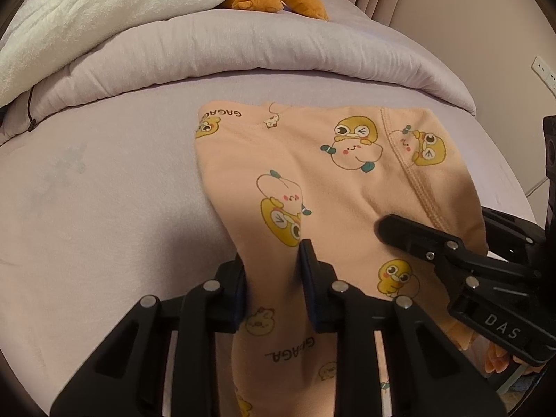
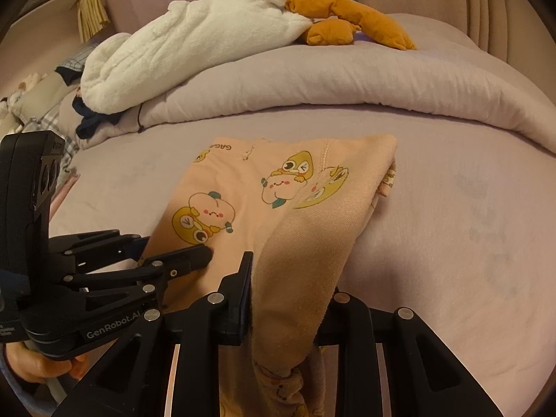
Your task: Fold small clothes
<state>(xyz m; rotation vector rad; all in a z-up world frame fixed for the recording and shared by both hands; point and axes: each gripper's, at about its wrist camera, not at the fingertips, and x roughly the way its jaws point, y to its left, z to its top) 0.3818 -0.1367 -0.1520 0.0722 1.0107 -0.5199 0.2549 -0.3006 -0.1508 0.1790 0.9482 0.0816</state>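
A small peach garment [image 1: 312,173] printed with yellow ducks and peaches lies on the lilac bed sheet [image 1: 104,208], its near end lifted off the bed. My left gripper [image 1: 272,260] is shut on a bunched strip of the near left edge. My right gripper [image 1: 434,222] holds the near right edge, one finger on top of the cloth. In the right wrist view the garment [image 2: 250,201] drapes over my right gripper [image 2: 288,278], hiding its right finger. My left gripper [image 2: 173,245] sits at the left, pinching the cloth.
A rolled lilac duvet [image 1: 243,48] crosses the bed behind the garment. A white fluffy blanket [image 2: 194,34] and an orange plush toy [image 2: 347,14] lie on it. Piled clothes [image 2: 69,104] are at far left. A hand [image 2: 31,365] grips the left handle.
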